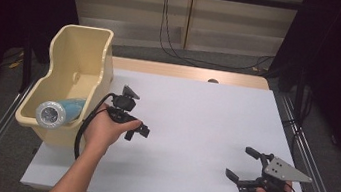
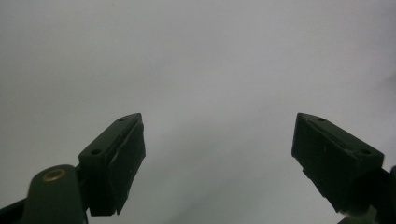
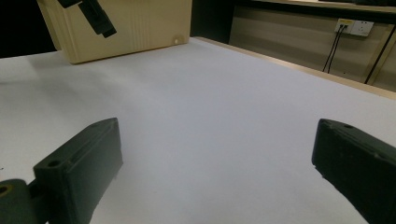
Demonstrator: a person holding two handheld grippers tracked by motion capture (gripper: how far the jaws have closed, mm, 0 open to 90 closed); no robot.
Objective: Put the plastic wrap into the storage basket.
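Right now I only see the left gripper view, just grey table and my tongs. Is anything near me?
Observer: Yes, a cream plastic bin stands just left of your left tongs.
Operator: Is something in it?
Observer: A blue cylinder with a shiny round end lies inside, on its side.
Operator: Where's my other hand?
Observer: The right tongs are open, near the front right corner of the white table.

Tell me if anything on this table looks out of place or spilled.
Nothing stands out. A bottle lies on its side inside the cream bin at the table's left edge, with nothing spilled. Both tongs, left and right, are open and empty.
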